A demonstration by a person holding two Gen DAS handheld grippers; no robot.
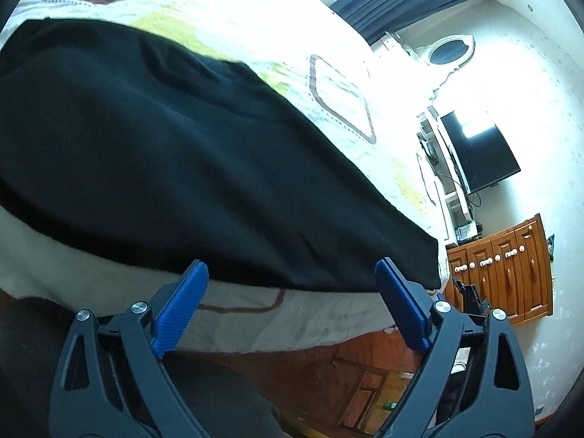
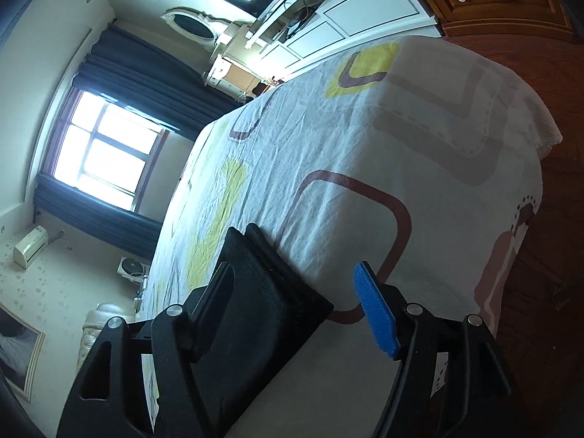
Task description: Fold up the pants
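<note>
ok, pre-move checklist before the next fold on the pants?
1. Left gripper open, fingers clear of cloth: ok.
2. Right gripper open, not pinching: ok; folded edge lies beside one finger.
3. Black pants lying flat on the bed sheet: ok, minor ripples.
4. Near hem inside the bed edge: ok.
5. Layers aligned at the folded edge: cannot tell, mostly hidden.
6. Fold complete: cannot tell.
</note>
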